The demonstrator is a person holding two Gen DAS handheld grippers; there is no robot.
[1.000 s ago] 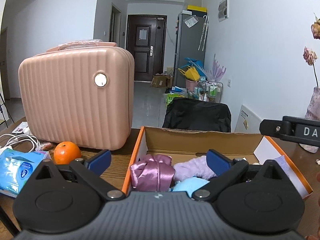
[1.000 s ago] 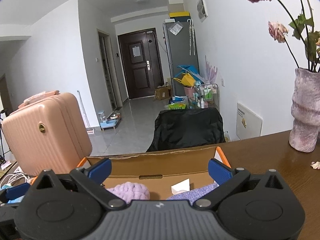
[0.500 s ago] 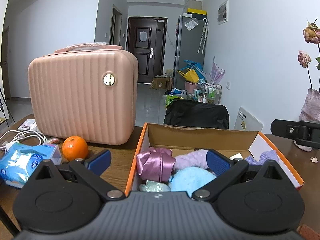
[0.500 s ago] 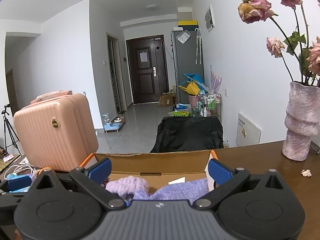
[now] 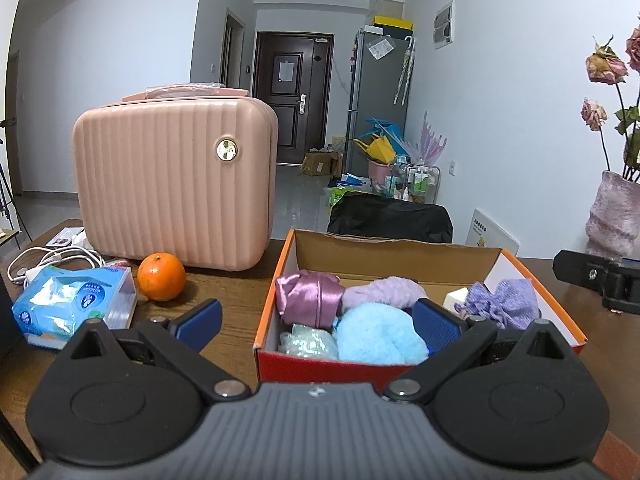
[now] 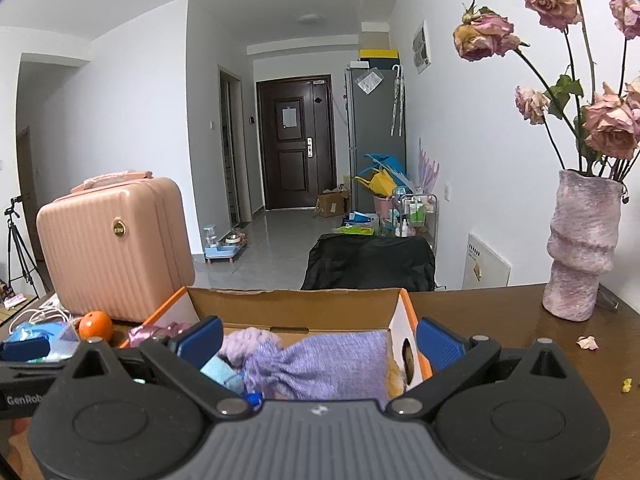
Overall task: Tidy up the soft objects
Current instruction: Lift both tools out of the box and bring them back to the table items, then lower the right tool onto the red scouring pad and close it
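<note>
An open orange-and-red cardboard box (image 5: 532, 280) sits on the brown table. It holds a pink satin piece (image 5: 308, 298), a lilac fluffy piece (image 5: 380, 292), a blue fluffy pad (image 5: 380, 338), a pale green piece (image 5: 308, 342) and a purple knit bow (image 5: 504, 304). My left gripper (image 5: 316, 322) is open and empty, just in front of the box. My right gripper (image 6: 318, 338) is open and empty over the box (image 6: 296, 306), above the purple knit (image 6: 332, 364). The right gripper also shows at the right edge of the left wrist view (image 5: 596, 280).
A pink hard case (image 5: 172, 184) stands at the back left, with an orange (image 5: 161, 277), a blue tissue pack (image 5: 72, 300) and white cables (image 5: 52, 260) in front of it. A pink vase with dried roses (image 6: 580, 248) stands at the right. Petals (image 6: 587, 343) lie on the table.
Both grippers have pulled back and risen from the box, so more of its contents and its red front wall show. Both stay open.
</note>
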